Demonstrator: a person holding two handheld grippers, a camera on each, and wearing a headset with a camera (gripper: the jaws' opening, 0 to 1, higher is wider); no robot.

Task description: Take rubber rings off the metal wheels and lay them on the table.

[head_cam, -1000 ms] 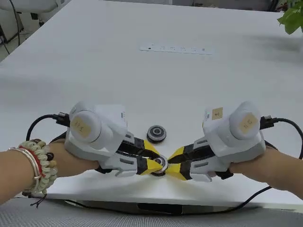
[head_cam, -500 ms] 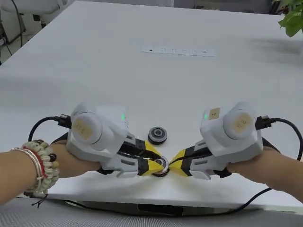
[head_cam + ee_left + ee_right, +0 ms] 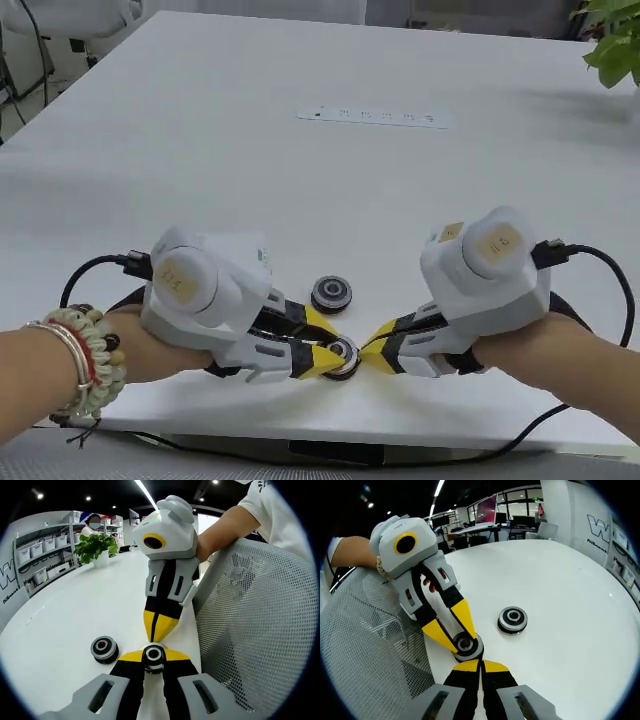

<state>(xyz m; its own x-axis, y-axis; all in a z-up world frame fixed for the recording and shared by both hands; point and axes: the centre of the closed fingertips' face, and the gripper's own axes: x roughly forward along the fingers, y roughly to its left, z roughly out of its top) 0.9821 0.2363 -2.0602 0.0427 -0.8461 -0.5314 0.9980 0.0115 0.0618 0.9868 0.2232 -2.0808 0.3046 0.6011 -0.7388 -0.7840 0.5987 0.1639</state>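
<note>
White table (image 3: 300, 180) runs across the head view, with a long white power strip (image 3: 372, 116) lying flat well beyond the work and plant leaves (image 3: 612, 45) at the far right corner. We record both grippers low over the near edge of the table, pointed at each other, tips meeting. We find the left gripper (image 3: 333, 350) clamped on a small metal wheel (image 3: 466, 645): its two yellow tips sit one on each side of the wheel and press against it, and the wheel is at the near table edge, between the two grippers. We find the right gripper (image 3: 480, 665) with its yellow tips drawn together to a point, and that point touches the rim of the held wheel on the side away from the left gripper. We cannot tell whether those tips pinch the wheel's rubber or merely rest against it. A second wheel (image 3: 331, 293) lies flat on the table just beyond the held one, apart from both grippers, and a black ring (image 3: 103, 659) is seated around its rim. We note a grey mesh chair (image 3: 250, 630) close against the near table edge, bead bracelets (image 3: 85, 350) on the left wrist, and a black cable (image 3: 85, 272) looping from the back of the left gripper.
</note>
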